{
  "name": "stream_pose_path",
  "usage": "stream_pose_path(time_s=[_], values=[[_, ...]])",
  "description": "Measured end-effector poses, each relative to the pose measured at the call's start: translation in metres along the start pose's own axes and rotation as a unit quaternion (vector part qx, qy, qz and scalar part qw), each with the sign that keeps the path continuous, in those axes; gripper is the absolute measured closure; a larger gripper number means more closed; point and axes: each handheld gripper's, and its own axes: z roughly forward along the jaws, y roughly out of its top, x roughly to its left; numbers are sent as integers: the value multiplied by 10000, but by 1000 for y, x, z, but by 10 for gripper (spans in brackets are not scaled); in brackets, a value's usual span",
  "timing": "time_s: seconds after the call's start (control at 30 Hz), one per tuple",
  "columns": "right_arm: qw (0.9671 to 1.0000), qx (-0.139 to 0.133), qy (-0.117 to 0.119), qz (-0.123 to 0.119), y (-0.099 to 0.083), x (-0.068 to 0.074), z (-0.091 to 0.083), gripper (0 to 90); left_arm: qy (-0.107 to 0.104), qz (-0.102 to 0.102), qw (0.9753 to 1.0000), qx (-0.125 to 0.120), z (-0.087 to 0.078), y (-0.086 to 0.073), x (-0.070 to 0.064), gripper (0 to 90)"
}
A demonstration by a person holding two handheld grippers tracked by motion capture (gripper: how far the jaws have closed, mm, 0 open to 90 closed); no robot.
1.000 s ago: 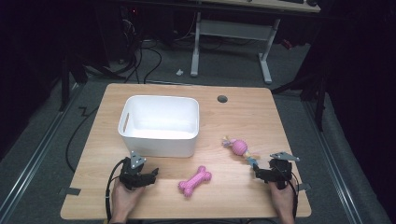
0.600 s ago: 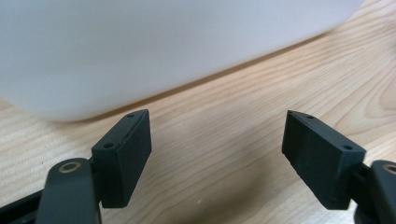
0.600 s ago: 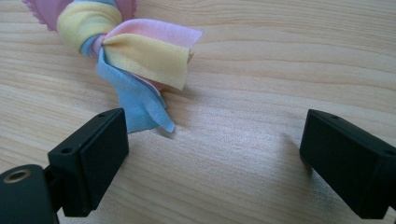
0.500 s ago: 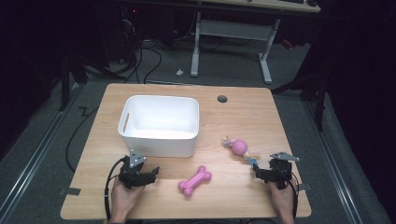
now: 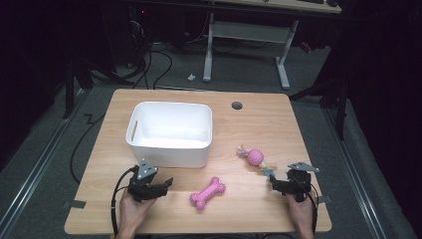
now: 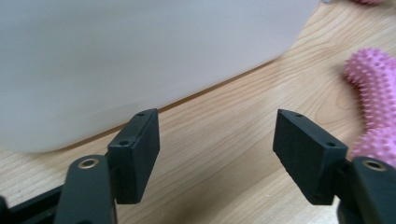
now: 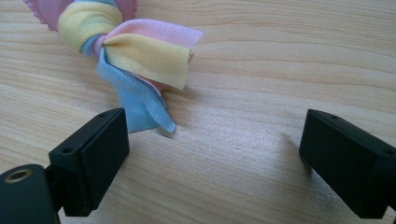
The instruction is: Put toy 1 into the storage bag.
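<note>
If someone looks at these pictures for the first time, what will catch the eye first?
Probably the white tub, bright at the middle-left of the wooden table. Next, the pink bone toy near the front edge, between the left gripper and the right gripper, both open. Last, the pink ball toy with cloth strips, just ahead of the right gripper.

Bone toy [image 5: 207,193] before bin [image 5: 169,152]

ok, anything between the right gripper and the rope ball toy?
Nothing visible. The right gripper has its jaws open on bare wooden table, and the pink ball toy with pastel cloth strips lies just ahead, its blue strip beside one jaw.
</note>
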Motion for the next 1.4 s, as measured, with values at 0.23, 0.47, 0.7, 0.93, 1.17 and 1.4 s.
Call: stream_pose_path(time_s=[0.23, 0.47, 0.7, 0.93, 1.17, 1.4], values=[[10000, 3, -4, -3, 0, 0, 0, 83, -167, 18, 9998, 78, -6, 10, -7, 326], [10000, -3, -1, -1, 0, 0, 0, 83, -272, 144, 9994, 125, -11, 19, -17, 324], [10000, -7, 4, -12, 0, 0, 0, 85, -449, 376, 9982, 145, -14, 36, -34, 327], [10000, -2, 0, -19, 0, 0, 0, 85, -665, 605, 9955, 305, -7, 49, -52, 356], [10000, -2, 0, -17, 0, 0, 0, 85, -779, 928, 9910, 573, 9, 59, -74, 355], [10000, -4, 0, -17, 0, 0, 0, 87, -977, 1190, 9838, 915, 26, 69, -94, 374]])
